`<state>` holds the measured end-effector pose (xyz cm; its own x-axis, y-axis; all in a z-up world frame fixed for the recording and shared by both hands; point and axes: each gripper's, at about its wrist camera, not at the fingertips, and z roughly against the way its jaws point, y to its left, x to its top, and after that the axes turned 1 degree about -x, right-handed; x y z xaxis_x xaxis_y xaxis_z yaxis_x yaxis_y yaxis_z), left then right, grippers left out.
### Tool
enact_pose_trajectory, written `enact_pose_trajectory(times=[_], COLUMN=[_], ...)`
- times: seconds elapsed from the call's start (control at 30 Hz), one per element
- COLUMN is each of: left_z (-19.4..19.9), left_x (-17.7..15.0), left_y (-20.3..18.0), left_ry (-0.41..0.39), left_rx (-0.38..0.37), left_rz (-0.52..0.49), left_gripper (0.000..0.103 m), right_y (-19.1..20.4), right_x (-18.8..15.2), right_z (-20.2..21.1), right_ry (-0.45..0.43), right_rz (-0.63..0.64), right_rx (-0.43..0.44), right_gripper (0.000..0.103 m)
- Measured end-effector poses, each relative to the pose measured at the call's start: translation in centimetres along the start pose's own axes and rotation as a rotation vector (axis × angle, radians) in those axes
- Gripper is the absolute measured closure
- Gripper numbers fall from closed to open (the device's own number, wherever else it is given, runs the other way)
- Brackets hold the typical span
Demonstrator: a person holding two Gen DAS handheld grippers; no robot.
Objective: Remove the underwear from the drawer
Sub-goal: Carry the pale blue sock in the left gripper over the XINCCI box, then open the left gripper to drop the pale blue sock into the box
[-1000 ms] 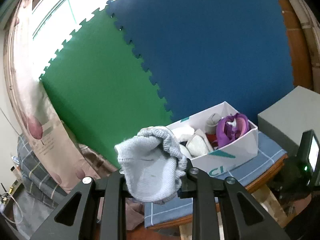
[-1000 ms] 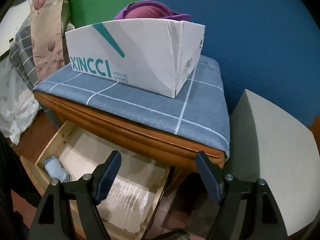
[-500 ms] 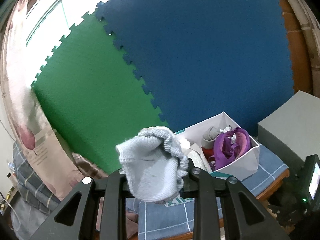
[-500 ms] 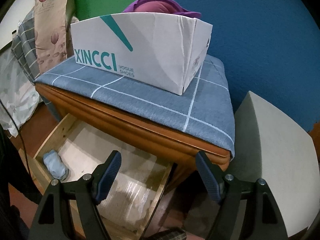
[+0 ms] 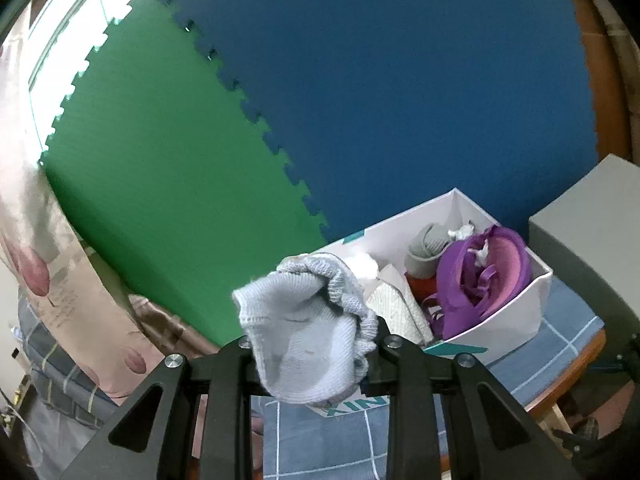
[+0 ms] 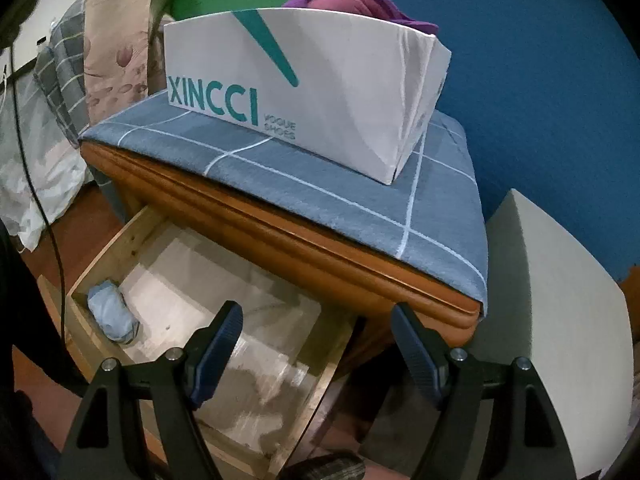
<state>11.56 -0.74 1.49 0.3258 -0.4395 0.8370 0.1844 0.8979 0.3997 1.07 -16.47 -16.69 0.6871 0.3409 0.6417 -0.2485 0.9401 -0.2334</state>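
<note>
My left gripper [image 5: 312, 354] is shut on a pale blue-grey knitted garment [image 5: 304, 328] and holds it in the air, left of and above the white shoe box [image 5: 516, 316]. The box sits on the blue-checked top of the wooden cabinet and holds several garments, among them a purple one [image 5: 484, 276]. In the right wrist view my right gripper [image 6: 316, 344] is open and empty above the open wooden drawer [image 6: 224, 320]. A light blue bundle of cloth [image 6: 110, 316] lies in the drawer's left corner. The box [image 6: 304, 92] stands beyond.
A green and blue foam mat [image 5: 320, 100] covers the wall behind. A grey block [image 6: 560, 300] stands right of the cabinet. A floral cushion [image 6: 116, 36] and checked bedding [image 6: 60, 72] lie to the left. A black cable [image 6: 24, 140] hangs at the left.
My left gripper with the knitted garment has risen and moved nearer the shoe box, so more of the box's inside shows. My right gripper has shifted slightly; the drawer looks the same.
</note>
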Motion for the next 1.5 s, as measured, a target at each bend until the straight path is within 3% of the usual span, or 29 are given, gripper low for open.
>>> enact_pose_trajectory(times=[0.33, 0.43, 0.6, 0.83, 1.1, 1.3, 1.5], left_z=[-5.4, -6.4, -8.5, -13.1, -16.4, -16.4, -17.2], left_x=[-0.5, 0.2, 2.1, 3.5, 0.9, -0.9, -3.2], left_y=[2.7, 3.9, 5.9, 5.6, 2.3, 1.2, 1.3], left_ry=[0.105, 0.114, 0.147, 0.283, 0.466, 0.511, 0.582], left_rx=[-0.088, -0.089, -0.153, -0.260, -0.363, -0.382, -0.352], left_rz=[0.112, 0.129, 0.210, 0.321, 0.403, 0.388, 0.377], left_gripper=[0.079, 0.079, 0.079, 0.079, 0.079, 0.079, 0.079], right_y=[0.3, 0.5, 0.9, 1.1, 1.2, 1.4, 2.0], right_x=[0.0, 0.1, 0.2, 0.1, -0.2, -0.3, -0.5], right_z=[-0.7, -0.7, -0.5, -0.7, -0.9, -1.0, -1.5], right_ry=[0.027, 0.030, 0.019, 0.031, 0.046, 0.057, 0.076], right_rz=[0.017, 0.028, 0.047, 0.065, 0.070, 0.082, 0.115], right_rx=[0.012, 0.017, 0.026, 0.034, 0.041, 0.044, 0.045], right_gripper=[0.024, 0.024, 0.024, 0.024, 0.024, 0.024, 0.024])
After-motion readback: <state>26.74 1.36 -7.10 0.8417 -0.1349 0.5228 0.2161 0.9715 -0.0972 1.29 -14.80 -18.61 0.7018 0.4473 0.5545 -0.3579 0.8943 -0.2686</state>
